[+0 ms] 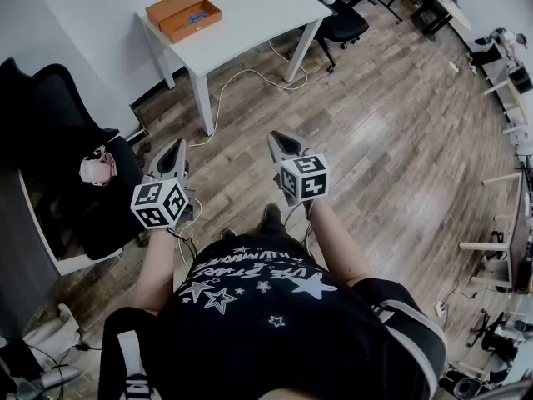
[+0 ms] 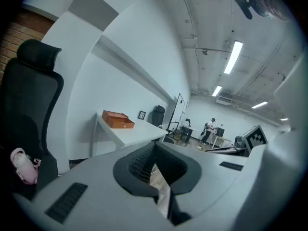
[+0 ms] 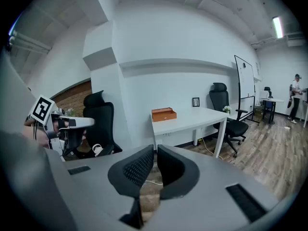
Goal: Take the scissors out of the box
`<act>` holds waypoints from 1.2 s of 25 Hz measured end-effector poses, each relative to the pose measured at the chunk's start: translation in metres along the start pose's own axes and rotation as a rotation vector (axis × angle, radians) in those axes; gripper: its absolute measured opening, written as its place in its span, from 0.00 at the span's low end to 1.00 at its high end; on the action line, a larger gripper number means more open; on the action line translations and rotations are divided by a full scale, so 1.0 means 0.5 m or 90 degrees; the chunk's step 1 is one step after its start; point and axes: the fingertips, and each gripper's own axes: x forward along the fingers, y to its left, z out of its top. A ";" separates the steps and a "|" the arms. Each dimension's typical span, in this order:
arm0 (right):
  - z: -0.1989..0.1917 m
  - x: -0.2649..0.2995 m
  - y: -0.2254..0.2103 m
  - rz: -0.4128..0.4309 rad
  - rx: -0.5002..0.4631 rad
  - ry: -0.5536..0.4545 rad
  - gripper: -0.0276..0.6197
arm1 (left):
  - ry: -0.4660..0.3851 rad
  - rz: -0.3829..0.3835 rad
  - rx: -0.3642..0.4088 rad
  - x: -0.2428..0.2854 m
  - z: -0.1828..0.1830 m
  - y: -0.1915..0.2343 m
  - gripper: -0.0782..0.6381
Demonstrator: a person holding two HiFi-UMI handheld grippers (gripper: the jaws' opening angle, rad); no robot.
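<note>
Jaws of my left gripper [image 1: 178,147] and right gripper [image 1: 281,138] are pressed together, empty; orange box [image 1: 171,8] holding scissors [image 1: 194,17] sits well ahead.

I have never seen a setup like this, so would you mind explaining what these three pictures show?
No robot here: a person stands on a wooden floor and holds a two-jawed gripper in each hand. The head view looks down from a camera on the person's head, showing the left gripper and right gripper. The other two pictures come from cameras riding on the grippers, looking along their jaws. Both grippers are shut and hold nothing. Ahead stands a white table with an open orange box; the blue thing inside is probably the scissors.
</note>
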 end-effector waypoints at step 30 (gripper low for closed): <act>-0.089 0.029 -0.039 -0.045 0.010 0.044 0.13 | 0.065 0.016 -0.033 0.039 -0.076 0.082 0.13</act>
